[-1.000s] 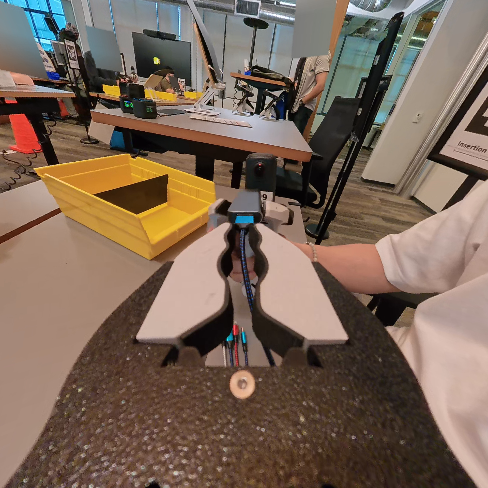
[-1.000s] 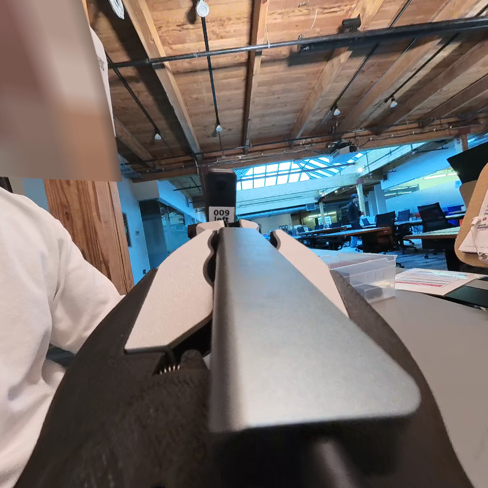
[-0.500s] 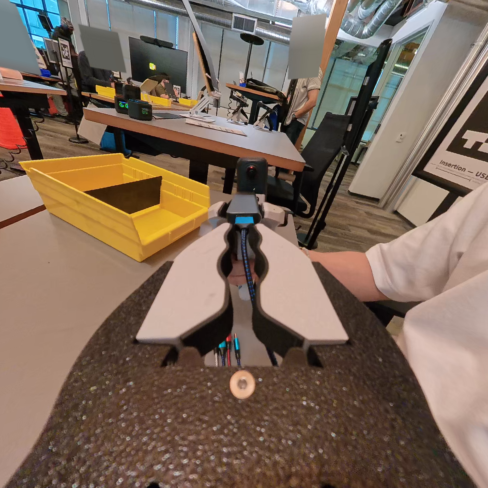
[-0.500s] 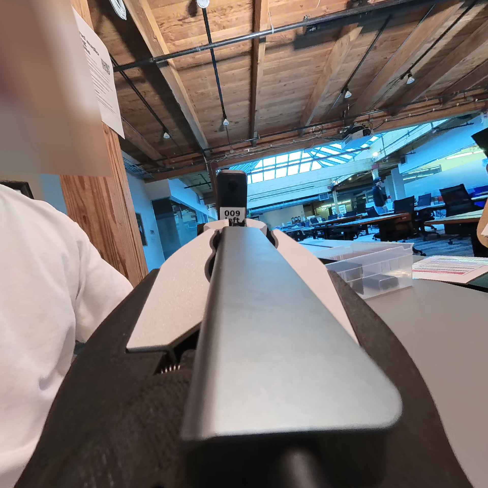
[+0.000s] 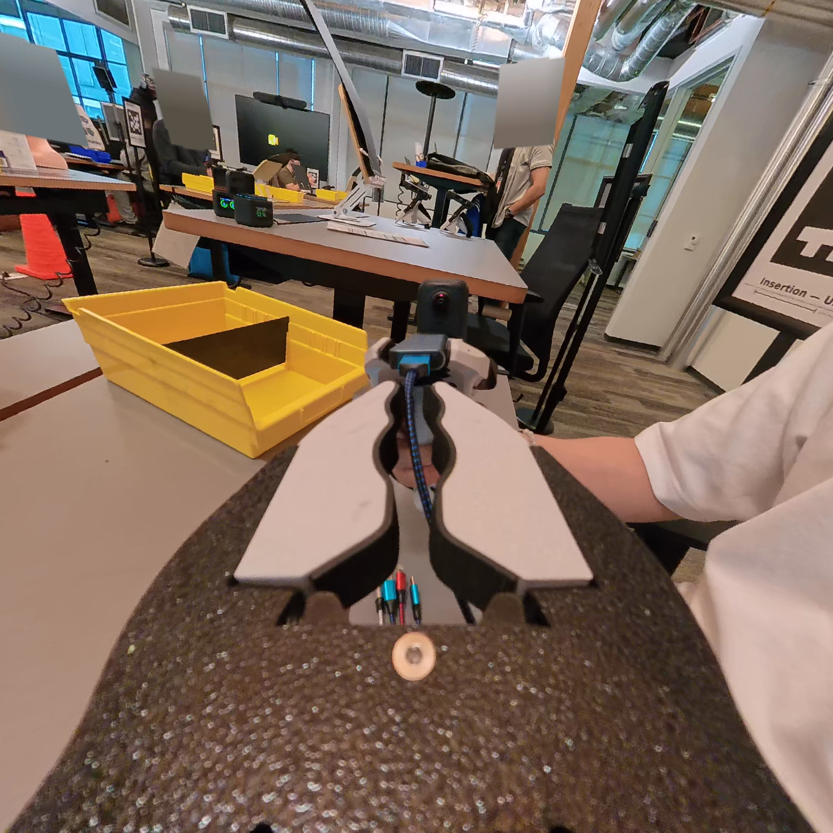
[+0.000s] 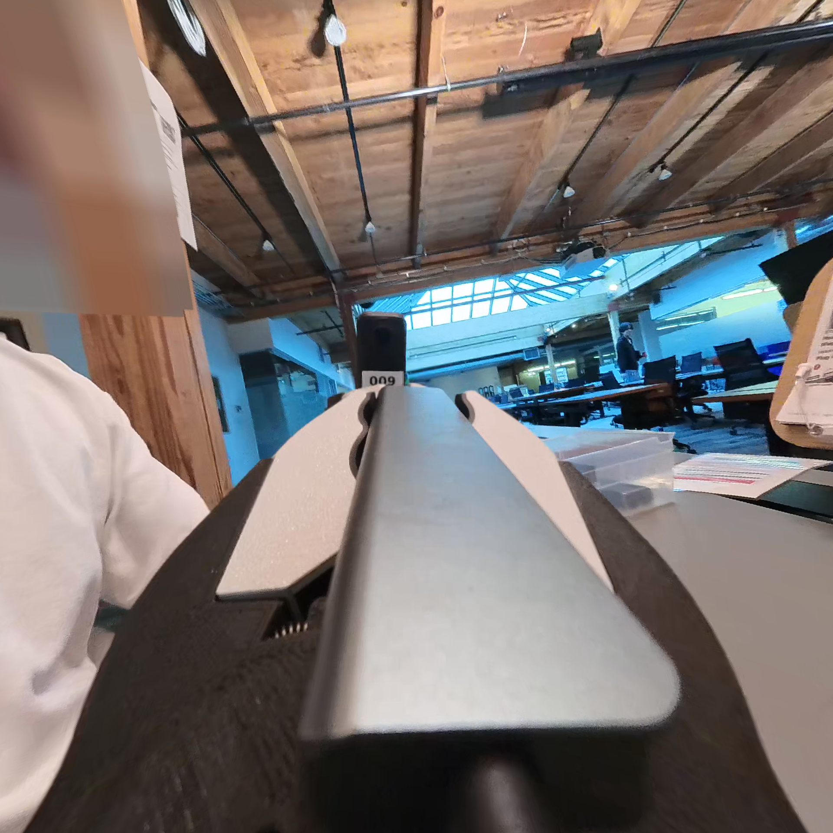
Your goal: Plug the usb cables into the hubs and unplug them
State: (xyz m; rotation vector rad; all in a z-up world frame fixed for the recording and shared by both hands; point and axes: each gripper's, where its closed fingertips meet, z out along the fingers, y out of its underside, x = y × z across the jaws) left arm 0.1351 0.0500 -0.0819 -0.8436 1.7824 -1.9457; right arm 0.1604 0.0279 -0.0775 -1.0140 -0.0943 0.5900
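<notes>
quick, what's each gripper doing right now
Left gripper: shut on the blue braided usb cable, its plug at the hub's port.
Right gripper: shut on the grey hub.

The hub [image 6: 473, 563] lying between the right gripper [image 6: 417, 399] fingers is showing smooth, satin grey metal. The cable [image 5: 417, 455] running through the left gripper [image 5: 412, 396] is looking like braided blue-black cloth. Left of it, a yellow bin [image 5: 180, 383] is gleaming as glossy plastic on the matt desk [image 5: 90, 518].
</notes>
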